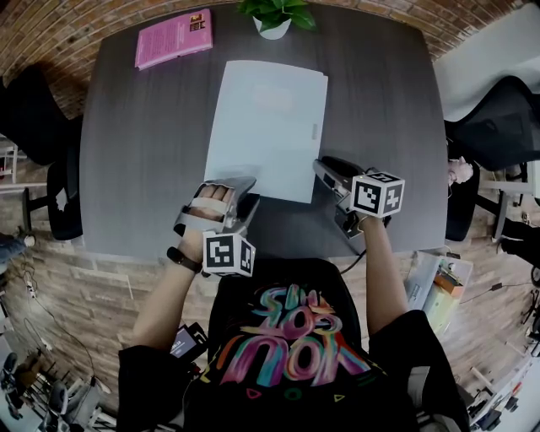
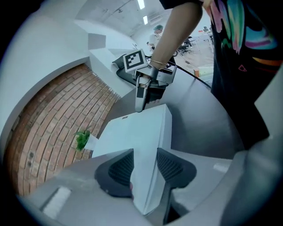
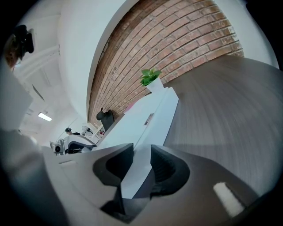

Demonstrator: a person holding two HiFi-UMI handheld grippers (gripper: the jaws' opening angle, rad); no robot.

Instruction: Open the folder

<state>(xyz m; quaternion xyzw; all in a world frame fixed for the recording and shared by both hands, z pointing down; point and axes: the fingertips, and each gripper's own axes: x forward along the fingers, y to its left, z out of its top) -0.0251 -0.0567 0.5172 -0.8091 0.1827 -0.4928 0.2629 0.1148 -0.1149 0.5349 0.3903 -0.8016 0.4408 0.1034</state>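
We find one pale folder (image 1: 266, 126) lying flat and closed on the middle of the desk (image 1: 143, 160). It is slightly askew, with its short near edge toward the near edge of the desk and its far edge just short of the far edge. Both grippers work that near edge. The left gripper (image 2: 145, 164) is at the folder's near left corner; its jaws stand apart with the corner between them, and we see no clear pressure from the pads. The right gripper (image 3: 141, 161) is at the near right corner, its jaws drawn narrow and closed on the folder's edge, which fills the gap between them. Both grippers are rolled on their sides, so each has one jaw above the folder and one below. By count we record one folder, two grippers, one pink book (image 1: 174, 38) at the far left corner of the desk, and one small potted plant (image 1: 275, 17) at the middle of the far edge, just beyond the folder. The book and plant are both well apart from the grippers. The desk is a dark grey, wood-grained top with rounded corners. A brick wall (image 1: 51, 25) runs behind the far edge, and the floor (image 1: 101, 295) is pale planking. One black office chair (image 1: 38, 118) stands off the left edge of the desk and another (image 1: 498, 122) off the right edge.
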